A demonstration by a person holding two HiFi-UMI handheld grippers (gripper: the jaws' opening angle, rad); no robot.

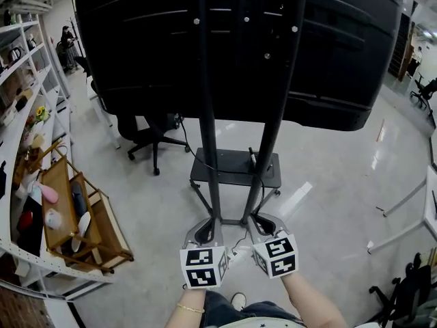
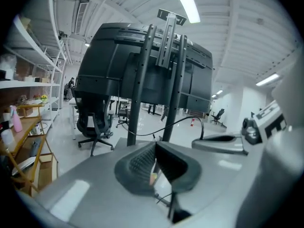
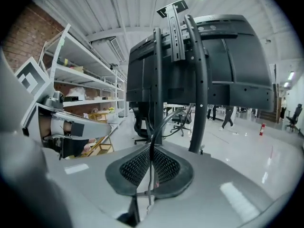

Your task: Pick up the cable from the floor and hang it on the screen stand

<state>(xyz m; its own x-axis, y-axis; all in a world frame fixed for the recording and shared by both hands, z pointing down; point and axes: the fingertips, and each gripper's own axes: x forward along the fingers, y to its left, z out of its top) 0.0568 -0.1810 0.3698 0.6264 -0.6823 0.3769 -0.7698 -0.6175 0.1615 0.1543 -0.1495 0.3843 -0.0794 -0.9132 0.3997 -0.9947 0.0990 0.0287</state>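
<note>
Black cable (image 3: 152, 139) is pinched in my right gripper (image 3: 151, 147), whose jaws are all but closed on it. My left gripper (image 2: 155, 145) has its tips together, though I can't tell if it grips anything. Beyond the right jaws, the cable curves toward the screen stand (image 1: 210, 149) posts.

no legible text, labels, brands, numbers or signs in any view
</note>
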